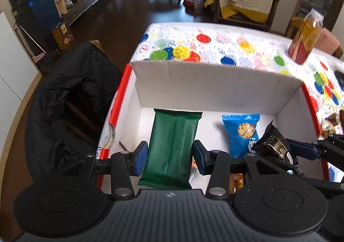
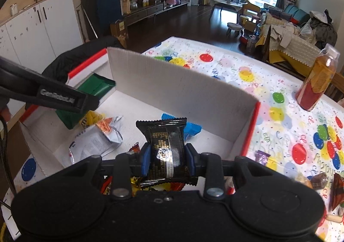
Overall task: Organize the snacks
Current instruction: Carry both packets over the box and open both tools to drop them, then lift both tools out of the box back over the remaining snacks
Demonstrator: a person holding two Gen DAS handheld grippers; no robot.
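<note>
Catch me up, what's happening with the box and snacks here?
A person holds two sets of tongs over a white box on the balloon tablecloth. The left tongs grip a green packet; the right tongs grip a black packet. Both hang above the box floor, where a blue cookie packet and a silver bag already lie. A few more snacks wait on the cloth outside, near a bottle.

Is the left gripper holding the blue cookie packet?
No, the left gripper clamps the green packet; the blue cookie packet lies in the box.
</note>
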